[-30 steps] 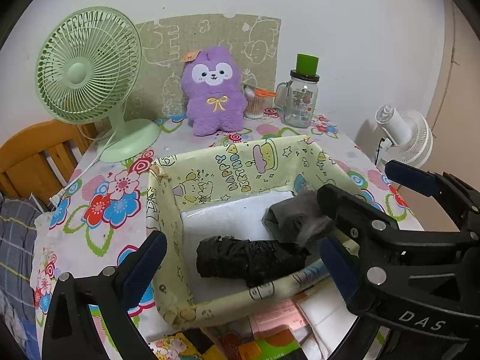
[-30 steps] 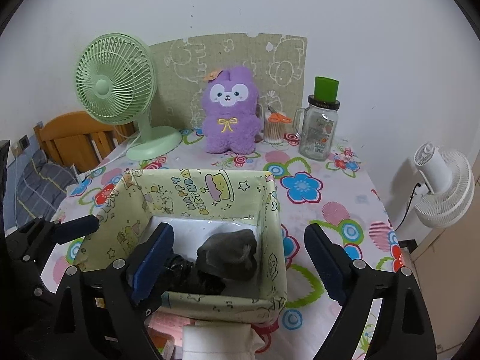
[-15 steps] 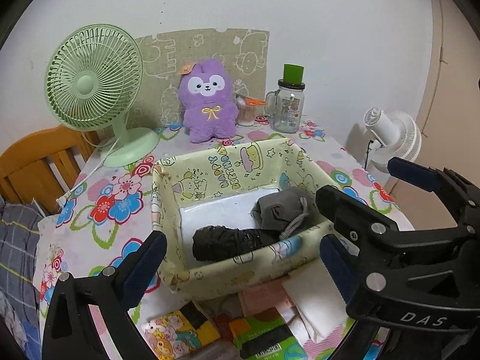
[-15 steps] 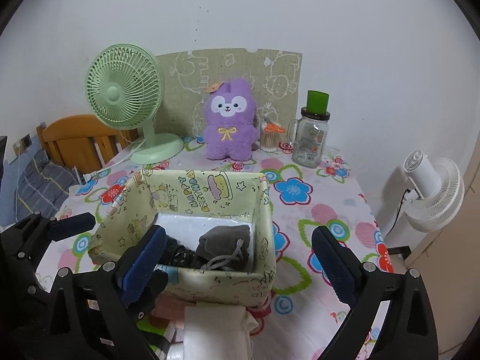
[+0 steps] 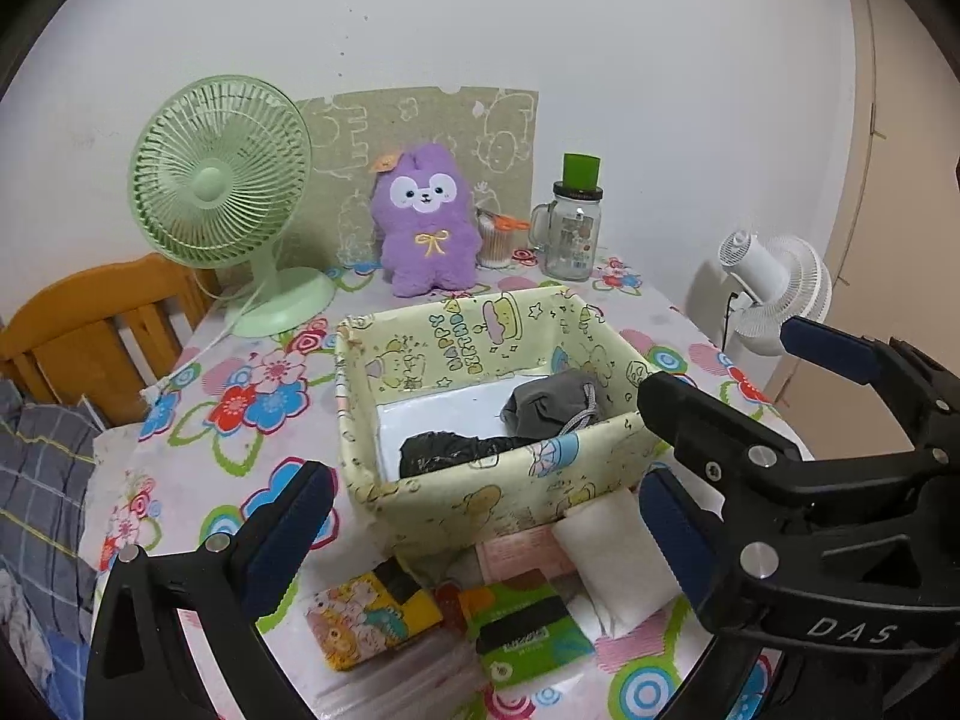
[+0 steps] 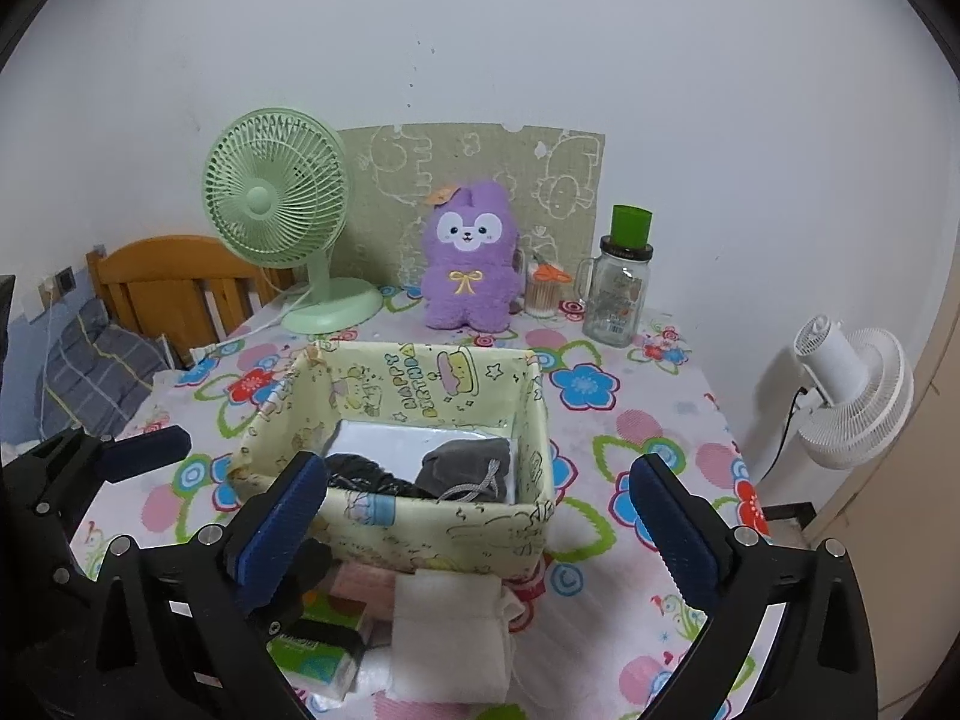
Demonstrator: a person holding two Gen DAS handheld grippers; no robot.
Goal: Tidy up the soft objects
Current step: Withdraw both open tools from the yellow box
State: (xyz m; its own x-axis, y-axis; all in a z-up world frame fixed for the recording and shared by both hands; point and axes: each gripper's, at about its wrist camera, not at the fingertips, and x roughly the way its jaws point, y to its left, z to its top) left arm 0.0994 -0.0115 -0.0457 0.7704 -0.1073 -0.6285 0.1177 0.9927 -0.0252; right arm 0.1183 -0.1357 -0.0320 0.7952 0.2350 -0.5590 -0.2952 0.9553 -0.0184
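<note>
Both grippers hang empty above the table's near edge. The right gripper (image 6: pixel 474 516) has just been opening and its jaws stand wide, nothing between them; the left gripper (image 5: pixel 480 531) gapes too. A grey pouch (image 6: pixel 465 468) and black bundle (image 5: pixel 447 450) lie in the fabric bin (image 5: pixel 510 495). Next, the white pouch (image 6: pixel 447 630) (just before the bin's near wall) wants a centred pinch and lift over the rim

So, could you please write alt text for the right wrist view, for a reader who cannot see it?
Open blue-padded right tongs, holding nothing, frame a pale yellow cartoon-print fabric box on a flowered tablecloth; a grey drawstring pouch and a black bundle lie inside. A folded white cloth lies in front, with a purple plush toy and green desk fan behind.
</note>
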